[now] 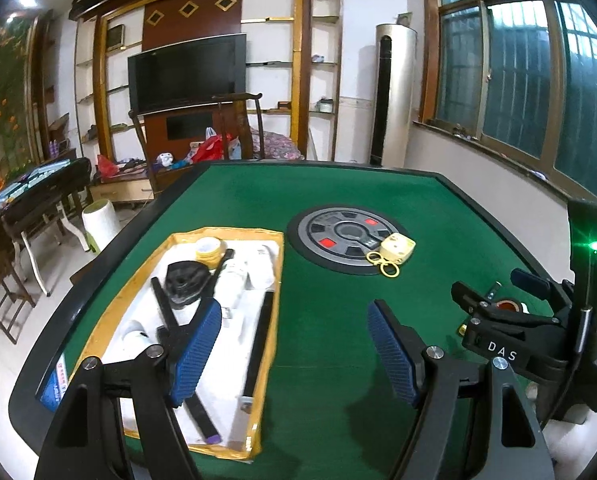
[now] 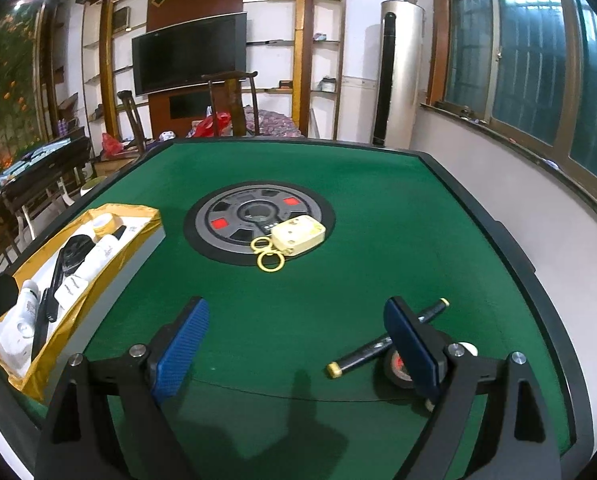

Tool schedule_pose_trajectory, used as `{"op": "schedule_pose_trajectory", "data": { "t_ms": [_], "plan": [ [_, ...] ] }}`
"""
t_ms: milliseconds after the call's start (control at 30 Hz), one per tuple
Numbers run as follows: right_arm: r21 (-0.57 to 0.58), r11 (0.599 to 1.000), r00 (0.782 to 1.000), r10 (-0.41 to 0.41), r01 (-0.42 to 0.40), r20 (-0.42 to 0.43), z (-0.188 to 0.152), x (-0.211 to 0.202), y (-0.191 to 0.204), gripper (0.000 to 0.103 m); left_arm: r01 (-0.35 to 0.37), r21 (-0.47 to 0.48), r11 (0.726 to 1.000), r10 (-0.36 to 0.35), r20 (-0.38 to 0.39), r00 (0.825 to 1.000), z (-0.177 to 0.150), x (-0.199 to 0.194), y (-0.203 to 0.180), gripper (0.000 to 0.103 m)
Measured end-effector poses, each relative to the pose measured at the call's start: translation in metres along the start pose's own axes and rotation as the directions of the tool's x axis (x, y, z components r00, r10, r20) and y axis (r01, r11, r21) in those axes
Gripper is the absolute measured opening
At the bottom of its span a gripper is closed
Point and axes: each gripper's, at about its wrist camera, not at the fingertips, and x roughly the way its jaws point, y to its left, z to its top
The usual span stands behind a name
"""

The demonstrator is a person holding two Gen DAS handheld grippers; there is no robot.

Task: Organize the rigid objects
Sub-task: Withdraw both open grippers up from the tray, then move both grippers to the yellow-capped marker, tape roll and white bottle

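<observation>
**Tray partly filled, three things loose on the green surface**

Left wrist view: the left tongs (image 1: 294, 344) hang wide open with nothing between the blue pads, above the green surface (image 1: 338, 184). Under the left pad lies the tray (image 1: 186, 236), yellow-rimmed with a white lining. Inside it, at the far end, sits a yellow tape roll (image 1: 208, 249); just nearer is a black rounded object (image 1: 184, 282), a white tube (image 1: 234, 280) beside it, and a long black bar (image 1: 258, 344) along the right-hand wall. Another black stick crosses the lining under the pad, and a small white bottle (image 1: 134, 336) lies by the left wall. Beyond the tray, on the round grey disc (image 1: 330, 232) at the middle of the surface, rests a cream box (image 1: 396, 249) with yellow rings (image 1: 384, 264) touching it. The right tongs (image 1: 510, 300) show at the right edge, open over a dark tape roll (image 1: 506, 306).

Right wrist view: the right tongs (image 2: 298, 340) are open and empty. Against the right pad lie a black pen (image 2: 378, 344) with yellow ends and the dark tape roll (image 2: 396, 368), touching each other on the surface (image 2: 378, 184). The cream box (image 2: 297, 235) and rings (image 2: 267, 254) sit on the disc (image 2: 218, 216) ahead. The tray (image 2: 78, 300) is at the left, holding the yellow roll (image 2: 105, 224), black object (image 2: 74, 254), white tube (image 2: 104, 250) and bottle (image 2: 26, 304).
</observation>
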Motion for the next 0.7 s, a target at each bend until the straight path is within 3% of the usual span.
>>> {"op": "schedule_pose_trajectory", "data": {
  "t_ms": [267,333,400,433,567,700],
  "plan": [
    [0.024,1.0,1.0,-0.015,0.015,-0.009,-0.004,0.003,-0.016,0.089,-0.005,0.048,0.999,0.004,0.017,1.0,0.001,0.002,-0.021,0.079],
    [0.03,0.999,1.0,-0.015,0.015,-0.013,-0.005,0.004,-0.021,0.089,-0.003,0.063,0.998,0.001,0.024,1.0,0.002,0.002,-0.027,0.083],
    [0.044,0.999,1.0,-0.015,0.015,-0.016,-0.005,0.004,-0.029,0.089,0.01,0.082,0.997,-0.012,0.027,1.0,0.004,0.004,-0.034,0.096],
    [0.058,0.998,1.0,-0.014,0.015,-0.019,-0.005,0.004,-0.036,0.089,0.021,0.09,0.996,-0.023,0.023,0.999,0.004,0.006,-0.038,0.096],
    [0.137,0.99,0.999,-0.034,0.038,-0.033,-0.006,0.002,-0.075,0.089,0.081,0.121,0.989,-0.077,-0.036,0.996,0.006,0.022,-0.056,0.096],
    [0.258,0.963,0.996,-0.065,0.08,-0.068,-0.02,0.003,-0.131,0.089,0.155,0.118,0.981,-0.14,-0.122,0.983,0.003,0.045,-0.075,0.096]
  ]
}}
